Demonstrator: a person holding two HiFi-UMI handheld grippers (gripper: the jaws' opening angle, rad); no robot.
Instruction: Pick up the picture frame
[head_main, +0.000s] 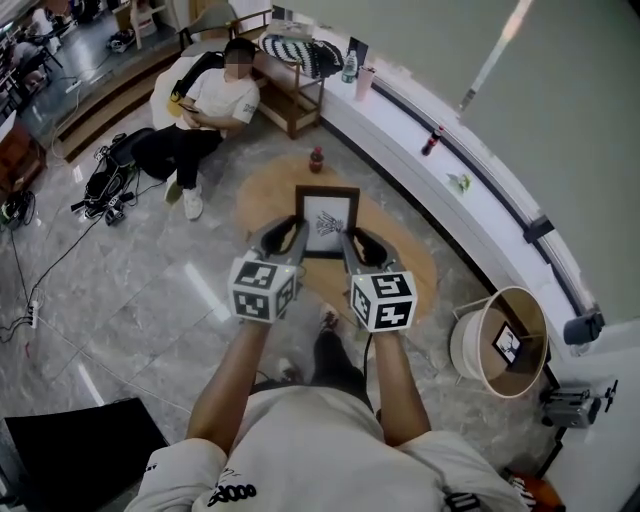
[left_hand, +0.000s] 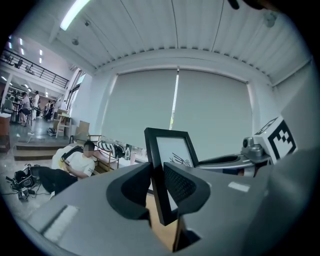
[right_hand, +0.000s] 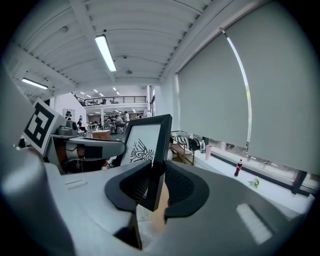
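Left gripper (head_main: 295, 236) and right gripper (head_main: 348, 241) fingers clamp picture frame (head_main: 326, 222) side edges.

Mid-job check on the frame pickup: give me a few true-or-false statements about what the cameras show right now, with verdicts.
1. The left gripper and the right gripper are both shut on the picture frame. True.
2. A red bottle stands on the round table beyond the frame. True.
3. The frame lies flat on the table. False: it stands upright between the jaws, clear of the table.
4. The frame holds a blank white sheet. False: the sheet bears a black drawing.
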